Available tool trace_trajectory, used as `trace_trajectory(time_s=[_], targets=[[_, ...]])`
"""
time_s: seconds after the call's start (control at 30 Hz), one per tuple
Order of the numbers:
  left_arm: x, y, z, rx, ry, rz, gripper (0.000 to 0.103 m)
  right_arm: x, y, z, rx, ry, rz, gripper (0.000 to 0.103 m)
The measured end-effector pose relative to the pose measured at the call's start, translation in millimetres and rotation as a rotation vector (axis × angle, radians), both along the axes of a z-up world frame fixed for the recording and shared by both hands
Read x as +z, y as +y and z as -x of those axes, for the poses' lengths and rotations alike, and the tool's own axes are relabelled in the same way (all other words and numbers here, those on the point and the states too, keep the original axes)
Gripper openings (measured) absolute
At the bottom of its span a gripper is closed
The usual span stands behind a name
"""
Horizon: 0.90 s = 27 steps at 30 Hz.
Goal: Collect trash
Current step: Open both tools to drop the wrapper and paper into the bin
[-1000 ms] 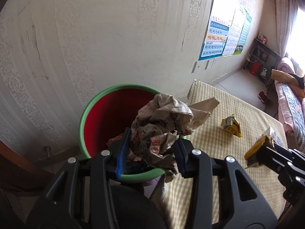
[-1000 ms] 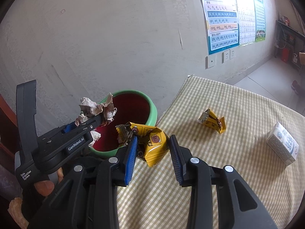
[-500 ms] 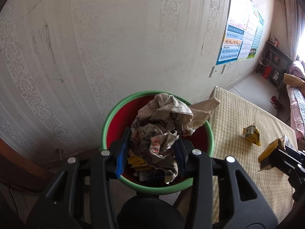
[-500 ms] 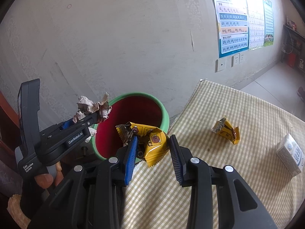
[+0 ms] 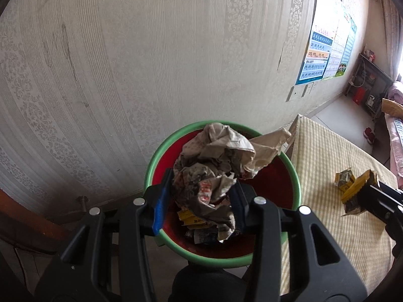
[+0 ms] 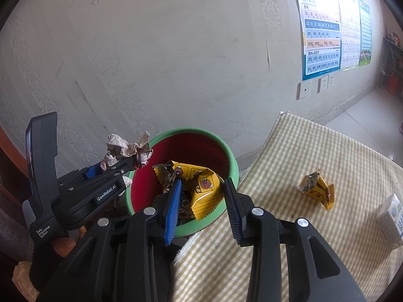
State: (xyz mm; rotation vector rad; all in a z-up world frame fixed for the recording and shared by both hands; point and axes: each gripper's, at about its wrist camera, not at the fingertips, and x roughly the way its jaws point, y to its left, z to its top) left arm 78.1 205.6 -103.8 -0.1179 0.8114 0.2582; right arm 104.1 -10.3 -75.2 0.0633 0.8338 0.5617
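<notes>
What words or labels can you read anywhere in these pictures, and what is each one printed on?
"GenRobot.AI": side of the left gripper.
"Data Acquisition System": the same gripper's rear body.
"an en in un ün", "ang eng ing ong", "zhi chi shi ri zi ci si": pinyin rows on the nearest wall poster.
Yellow snack wrapper in the right gripper: cartoon faces, print unreadable.
White box: blue print, too blurred.
Crumpled paper: red marks, illegible.
</notes>
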Motion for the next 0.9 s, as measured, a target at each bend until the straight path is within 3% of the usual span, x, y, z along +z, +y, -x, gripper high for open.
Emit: trace_trajectory(time_s=[0.9], targets=[[-15,15,-18,0.014,0.040,0.022,0.041,-18,23,-21,0.017,0.033,0.018,0.035]])
